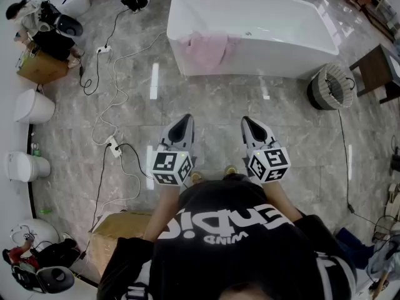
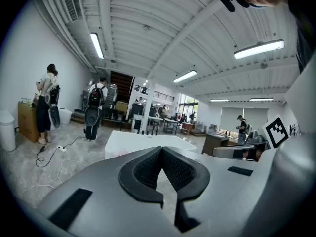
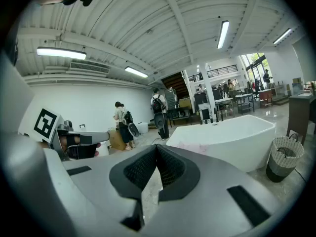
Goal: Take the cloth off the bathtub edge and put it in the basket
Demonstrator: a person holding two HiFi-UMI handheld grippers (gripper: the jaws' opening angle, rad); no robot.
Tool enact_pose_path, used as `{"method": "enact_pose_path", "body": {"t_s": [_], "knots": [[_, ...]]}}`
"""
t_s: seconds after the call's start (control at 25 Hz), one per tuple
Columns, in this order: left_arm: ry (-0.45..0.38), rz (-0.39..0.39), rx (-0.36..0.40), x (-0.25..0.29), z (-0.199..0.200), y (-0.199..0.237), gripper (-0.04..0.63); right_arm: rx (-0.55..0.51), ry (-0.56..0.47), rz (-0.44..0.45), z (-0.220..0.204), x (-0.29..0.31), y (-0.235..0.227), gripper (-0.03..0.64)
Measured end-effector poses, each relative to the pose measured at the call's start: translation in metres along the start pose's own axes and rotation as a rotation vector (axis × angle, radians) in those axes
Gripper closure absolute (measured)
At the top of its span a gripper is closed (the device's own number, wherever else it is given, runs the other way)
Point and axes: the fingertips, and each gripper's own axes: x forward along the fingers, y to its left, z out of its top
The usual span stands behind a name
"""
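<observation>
— While the left gripper (image 1: 183, 119) and the right gripper (image 1: 249, 121) hang side by side over the floor, short of the bathtub (image 1: 250, 33), which step is this?
— The approach, I judge. The cloth (image 1: 206, 47), pink, lies draped over the tub's rim at its left end, untouched. The basket (image 1: 331, 86) stands on the floor just beside the tub's right end, well apart from the cloth.
— And the fingers (image 2: 143, 169)?
— Pressed together on both grippers, tips meeting, nothing between them.
— What does the next move call for?
— Stepping closer, spreading one gripper's fingers, and bringing them onto a fold of cloth at the rim. The left looks the likelier one, since the cloth hangs on that side.
— Do the views differ?
— The head view alone gives the whole layout and both grippers together. The right gripper view takes in the tub, a pink patch of cloth and the basket from low down. The left gripper view shows the tub but no basket, and the cloth only as a faint pink smear.
</observation>
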Motion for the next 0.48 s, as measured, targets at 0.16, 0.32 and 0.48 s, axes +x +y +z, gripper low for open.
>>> {"method": "enact_pose_path", "body": {"t_s": [0.16, 0.32, 0.48], "knots": [[-0.001, -0.001, -0.002, 0.000, -0.001, 0.007, 0.582, -0.001, 0.001, -0.002, -0.001, 0.005, 0.004, 0.604], [0.000, -0.019, 0.006, -0.001, 0.002, 0.012, 0.581, 0.014, -0.004, -0.011, 0.001, 0.006, 0.009, 0.604], [0.003, -0.038, 0.015, -0.003, 0.002, 0.027, 0.581, -0.001, 0.002, -0.031, 0.000, 0.010, 0.015, 0.604]]}}
